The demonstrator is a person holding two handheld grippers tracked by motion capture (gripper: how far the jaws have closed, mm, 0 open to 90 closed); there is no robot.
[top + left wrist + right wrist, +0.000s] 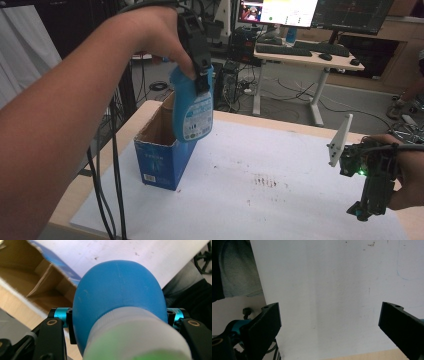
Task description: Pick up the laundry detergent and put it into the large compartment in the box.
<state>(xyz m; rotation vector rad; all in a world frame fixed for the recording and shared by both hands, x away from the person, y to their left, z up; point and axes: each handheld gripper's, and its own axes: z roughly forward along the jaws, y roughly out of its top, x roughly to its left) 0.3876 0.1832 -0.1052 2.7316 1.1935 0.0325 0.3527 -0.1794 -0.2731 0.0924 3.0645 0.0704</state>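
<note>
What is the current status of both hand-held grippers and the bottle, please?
Left hand-held gripper shut on blue bottle, held over open box. Right hand-held gripper open, empty, above white sheet. Nothing blocking the box.

My left forearm (55,125) comes in from the lower left and rises steeply, the left hand (150,35) raised high and wrapped around the black two-jaw left gripper (200,75), which points straight down. Its jaws are clamped on either side of the blue plastic bottle (192,107), held by the shoulder just under the white cap (135,335) in the left gripper view. My right hand (405,170) sits low at the right edge, holding the black two-jaw right gripper (370,195) tilted downward near the worktop (280,200). Its jaws stand wide apart with nothing between them.
</note>
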